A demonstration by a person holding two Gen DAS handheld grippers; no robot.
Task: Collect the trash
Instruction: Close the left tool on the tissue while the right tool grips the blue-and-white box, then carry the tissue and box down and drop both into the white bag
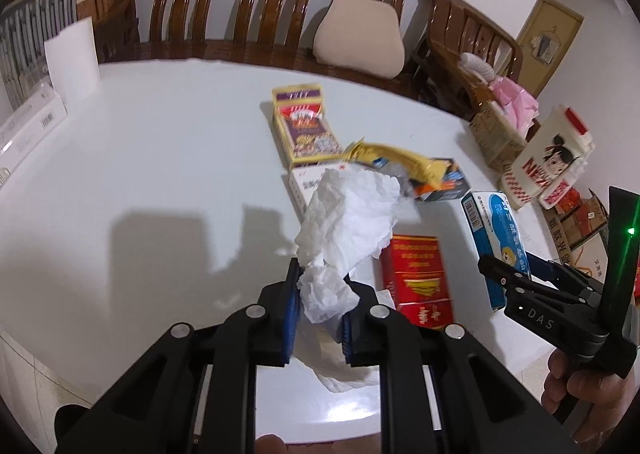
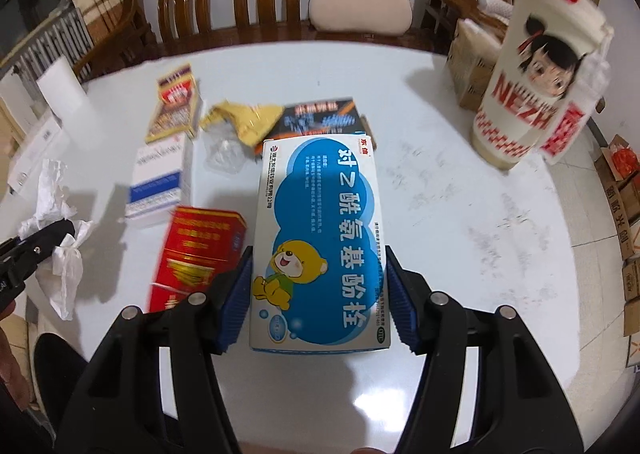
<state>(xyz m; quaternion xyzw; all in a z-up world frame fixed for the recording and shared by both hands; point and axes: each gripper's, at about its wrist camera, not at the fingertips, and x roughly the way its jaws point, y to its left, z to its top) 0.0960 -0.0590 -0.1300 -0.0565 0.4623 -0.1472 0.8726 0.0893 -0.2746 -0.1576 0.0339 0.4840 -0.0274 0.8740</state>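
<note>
Left wrist view has my left tool [image 1: 320,304] pinching the crumpled white tissue [image 1: 348,214] above the white desk [image 1: 160,158], my right tool [image 2: 318,294] clamps the blue-and-white medicine box [image 2: 320,238], while red carton [image 2: 196,250], yellow wrapper [image 2: 248,120] and others, I judge, await collection.

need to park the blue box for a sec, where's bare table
Bare table lies right of the blue box, up to the Nezha bag. The near-left area by the white carton is free too. Crowded: centre, around the red box and yellow wrapper.
</note>
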